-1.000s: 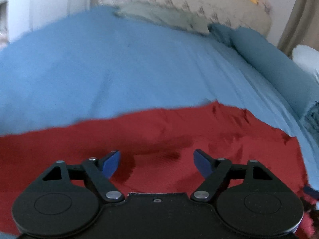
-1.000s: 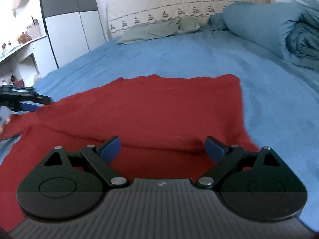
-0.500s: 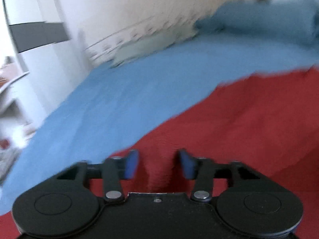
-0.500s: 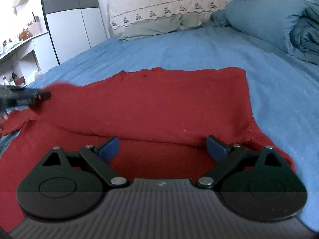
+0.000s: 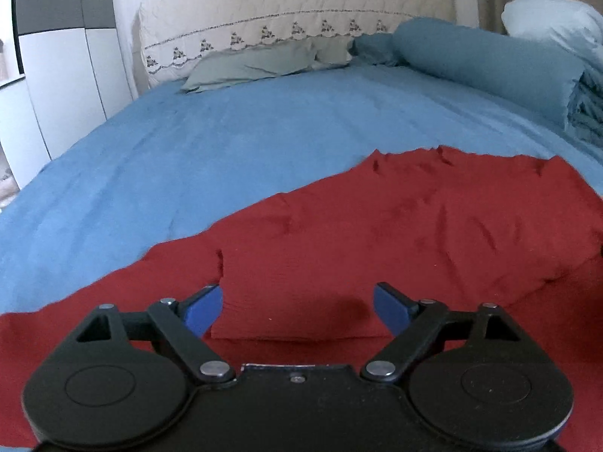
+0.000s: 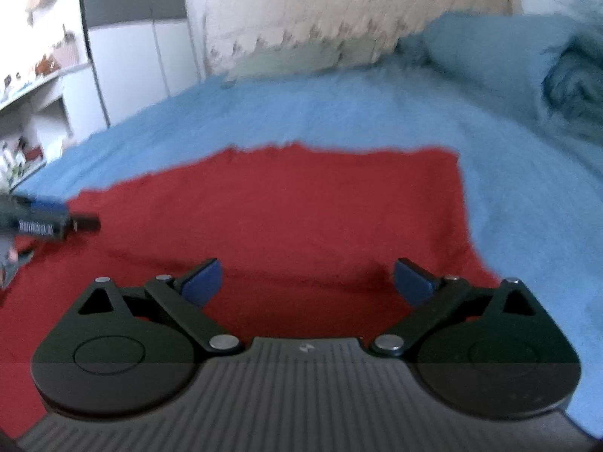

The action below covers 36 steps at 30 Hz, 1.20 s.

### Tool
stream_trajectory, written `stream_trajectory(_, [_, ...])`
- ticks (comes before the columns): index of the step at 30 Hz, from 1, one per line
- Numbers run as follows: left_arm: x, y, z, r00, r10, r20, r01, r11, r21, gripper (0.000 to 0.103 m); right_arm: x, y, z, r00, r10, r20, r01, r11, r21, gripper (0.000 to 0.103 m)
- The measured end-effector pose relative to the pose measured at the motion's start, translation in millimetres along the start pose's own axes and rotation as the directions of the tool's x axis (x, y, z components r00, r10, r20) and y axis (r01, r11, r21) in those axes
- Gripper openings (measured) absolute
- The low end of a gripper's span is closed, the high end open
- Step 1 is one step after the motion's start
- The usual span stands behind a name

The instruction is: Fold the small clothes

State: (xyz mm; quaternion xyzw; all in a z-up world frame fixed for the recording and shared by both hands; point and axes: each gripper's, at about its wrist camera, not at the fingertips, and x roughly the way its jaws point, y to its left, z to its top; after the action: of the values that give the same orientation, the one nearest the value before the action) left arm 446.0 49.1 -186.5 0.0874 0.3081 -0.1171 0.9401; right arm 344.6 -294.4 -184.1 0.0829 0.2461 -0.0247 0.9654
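Note:
A red garment [image 5: 414, 226] lies spread on the blue bed sheet [image 5: 226, 143], its near part doubled over into a folded edge. My left gripper [image 5: 297, 297] hovers low over that fold. Its jaws are opening wide, the fold lies between them, and the blue pads [image 5: 203, 309] do not press on it. In the right wrist view, the red garment [image 6: 301, 196] fills the middle and my right gripper [image 6: 307, 275] stands open above its near fold with nothing gripped. The left gripper [image 6: 49, 218] shows at that view's left edge, over the cloth's left side.
A rolled teal duvet [image 5: 490, 64] lies along the right side of the bed. A grey-green pillow [image 5: 256, 64] rests against the cream headboard [image 5: 294, 7]. A white and grey wardrobe [image 6: 128, 37] and shelves with small items [image 6: 34, 86] stand to the left.
The left gripper's jaws narrowed around a ridge of red cloth, then spread wide again, while it swung and rolled level. The right gripper stayed where it was, still open.

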Motion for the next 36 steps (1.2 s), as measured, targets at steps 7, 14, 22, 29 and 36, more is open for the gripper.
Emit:
stream_trajectory(7, [15.2,-7.7,-8.1,0.997,-0.037,-0.063,0.036,0.999,-0.015,0.090,12.9,-31.7,-4.6,0.997,-0.055,-0.053,0.061,0.989,0.134,0.103])
stream_trajectory(14, [-29.1,3.5,2.0,0.998,-0.050,-0.045,0.045,0.994,-0.100,0.090,-15.4,-7.9,4.4,0.994,-0.095,-0.044,0.096,0.995,0.020,0.103])
stream_trajectory(22, [-145.1,34.6,3.8,1.000,0.001,0.021,0.004,0.970,-0.241,0.103,-81.6,55.0,37.3,1.000,0.018,-0.016,-0.018,1.000,-0.006,0.103])
stream_trajectory(29, [-204.4,126.7,-31.6,0.994,0.103,0.034,-0.073,0.868,-0.490,0.103,-99.9,129.2,43.3,0.995,0.079,-0.061,-0.085,0.991,-0.103,0.103])
stream_trajectory(36, [-180.6,232.6,-100.2,0.986,0.165,-0.014,-0.124,0.683,-0.720,0.096,-91.3,186.8,23.9,0.989,0.128,-0.071,-0.137,0.980,-0.143,0.103])
